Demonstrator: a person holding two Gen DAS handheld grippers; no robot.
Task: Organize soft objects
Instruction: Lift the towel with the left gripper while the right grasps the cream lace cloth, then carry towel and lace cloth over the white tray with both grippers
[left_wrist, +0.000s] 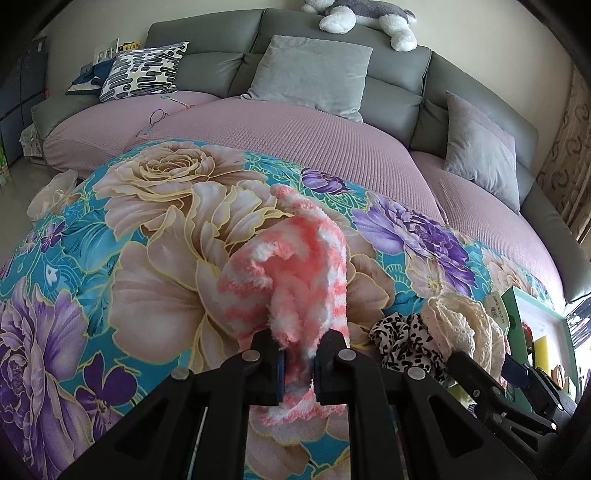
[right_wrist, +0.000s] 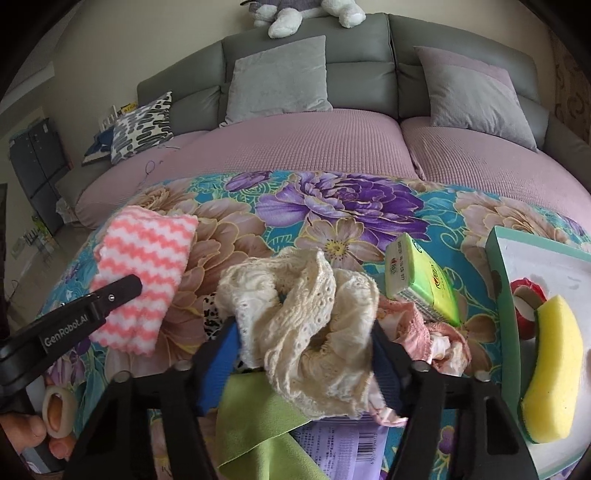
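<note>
My left gripper (left_wrist: 298, 363) is squeezed tight on the pink and white fuzzy cloth (left_wrist: 295, 266). The cloth bunches up above the jaws and its far end droops onto the flowery blanket (left_wrist: 155, 229), near the blanket's middle.

My right gripper (right_wrist: 304, 350) has its jaws about half way in, one on each side of the cream lace scrunchie (right_wrist: 310, 314). The blue pads (right_wrist: 218, 362) look like they touch the lace on both sides, so I think I have it, but only softly. The scrunchie sits near the front edge of the blanket, on top of a messy pile with a leopard print scrunchie (left_wrist: 406, 339), a pink frilly thing (right_wrist: 417, 328), a green cloth (right_wrist: 258, 424) and a purple packet (right_wrist: 340, 446).

Here is what could go wrong. The lace is puffy and squishy, so if I lift now it could slip out. The frills might also catch on the pink thing or the leopard one and drag them up too. The green tissue pack (right_wrist: 424, 280) leans beside the pile and could tip over if I bump it. The teal box (right_wrist: 498, 280) with the yellow sponge (right_wrist: 554, 369) sits at the right edge, and I could knock it on the way over.

The fuzzy cloth hangs long, so it could sweep across the blanket and pull things.
</note>
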